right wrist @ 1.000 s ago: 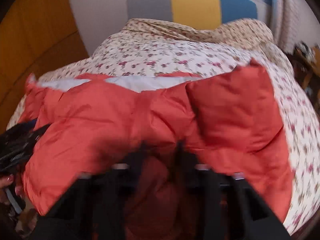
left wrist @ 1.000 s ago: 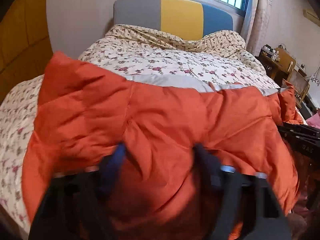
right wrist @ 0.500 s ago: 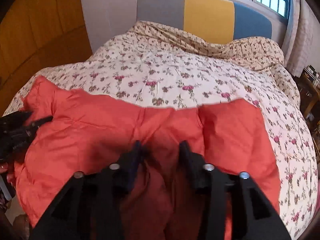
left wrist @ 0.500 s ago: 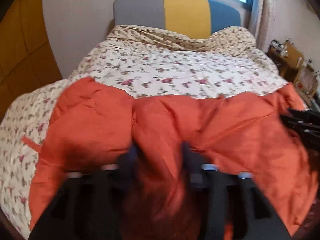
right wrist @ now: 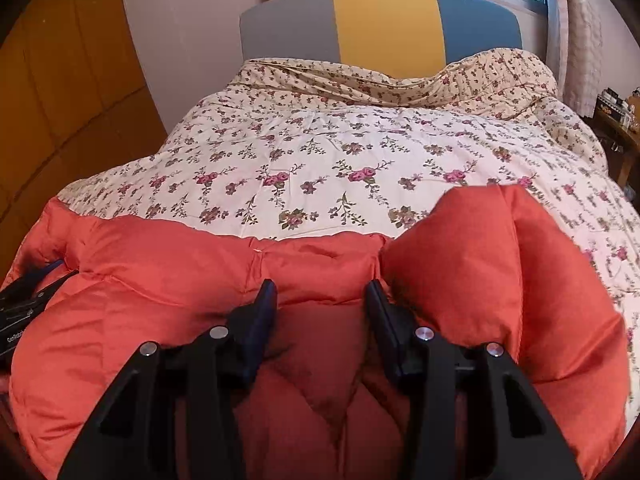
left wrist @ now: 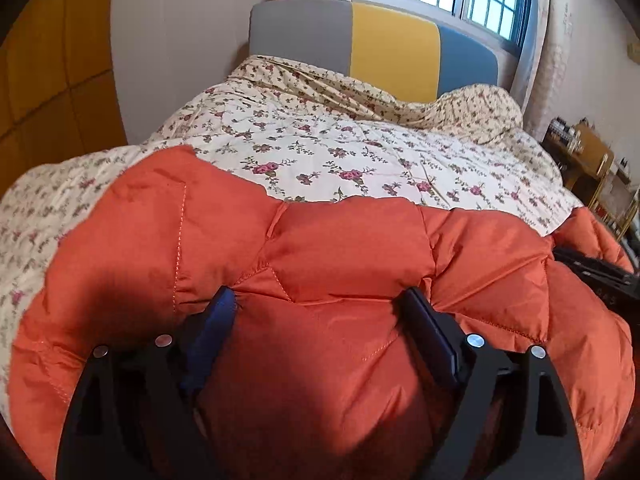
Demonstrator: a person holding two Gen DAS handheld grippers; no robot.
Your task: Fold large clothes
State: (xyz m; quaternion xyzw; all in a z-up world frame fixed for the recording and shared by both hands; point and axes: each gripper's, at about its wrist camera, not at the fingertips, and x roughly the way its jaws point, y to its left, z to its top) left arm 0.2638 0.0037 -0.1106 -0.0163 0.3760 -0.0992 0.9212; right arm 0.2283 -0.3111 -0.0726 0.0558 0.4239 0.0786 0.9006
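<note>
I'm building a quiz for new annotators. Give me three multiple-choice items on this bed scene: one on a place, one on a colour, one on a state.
1. Where does the orange puffer jacket lie?
A. on the floor
B. at the near end of the floral quilt
C. against the headboard

2. What colour is the middle panel of the headboard?
A. yellow
B. green
C. red

3. How does the left gripper stand?
A. wide apart with jacket fabric bulging between its fingers
B. pinched shut on a sleeve
C. out of view

Answers:
1 B, quilt shows bare beyond the jacket.
2 A, yellow sits between grey and blue.
3 A, its fingers flank a puffed section.
</note>
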